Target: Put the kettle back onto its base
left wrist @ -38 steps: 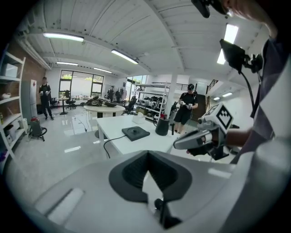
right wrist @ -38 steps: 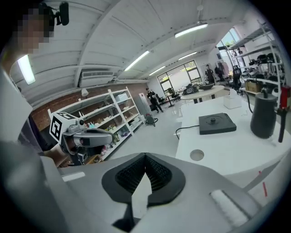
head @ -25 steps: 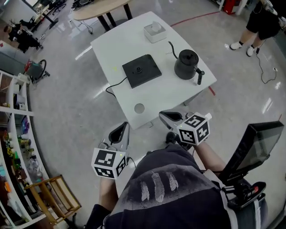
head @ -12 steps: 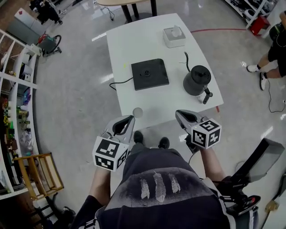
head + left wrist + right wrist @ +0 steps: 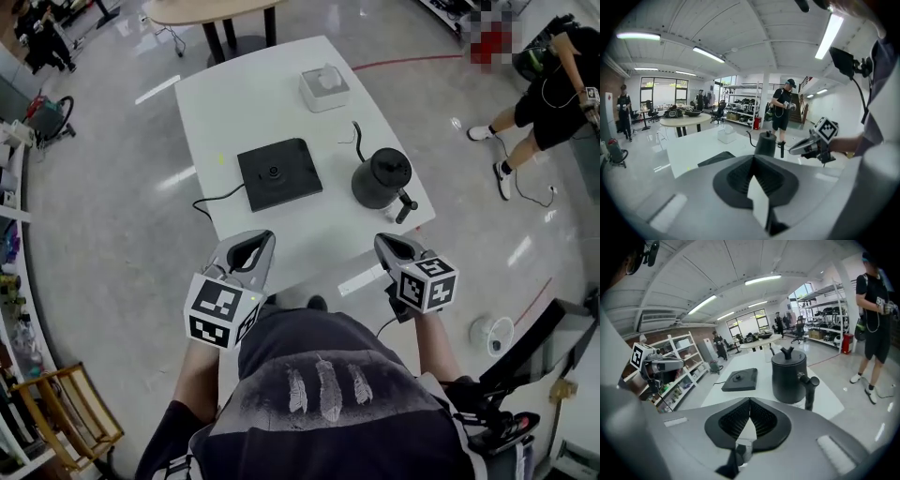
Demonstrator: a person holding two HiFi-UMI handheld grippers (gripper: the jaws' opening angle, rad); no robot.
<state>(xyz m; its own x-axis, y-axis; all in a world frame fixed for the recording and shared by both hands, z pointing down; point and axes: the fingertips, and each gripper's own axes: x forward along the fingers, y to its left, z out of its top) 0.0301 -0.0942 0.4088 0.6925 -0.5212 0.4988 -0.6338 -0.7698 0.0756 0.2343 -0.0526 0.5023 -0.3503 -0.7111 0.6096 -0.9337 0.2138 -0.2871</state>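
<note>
A black gooseneck kettle [image 5: 382, 178] stands on the white table [image 5: 244, 98], right of its flat black base [image 5: 274, 174] and apart from it, handle toward me. Both show in the right gripper view, kettle [image 5: 789, 376] close ahead and base [image 5: 739, 379] to its left, and in the left gripper view, kettle [image 5: 765, 143] and base [image 5: 717, 158]. My left gripper [image 5: 261, 236] hovers at the table's near edge in front of the base, jaws shut and empty. My right gripper [image 5: 382, 240] hangs just short of the kettle's handle, shut with nothing in it.
A white box [image 5: 324, 89] sits at the table's far end. The base's cable [image 5: 211, 202] runs off the left edge. A person [image 5: 544, 89] stands at the right. Shelves [image 5: 14, 309] line the left wall; a small fan [image 5: 492, 334] stands on the floor at my right.
Both grippers have come forward from over the floor to the table's near edge, the right one tipping downward. The kettle and base have stayed in place on the table.
</note>
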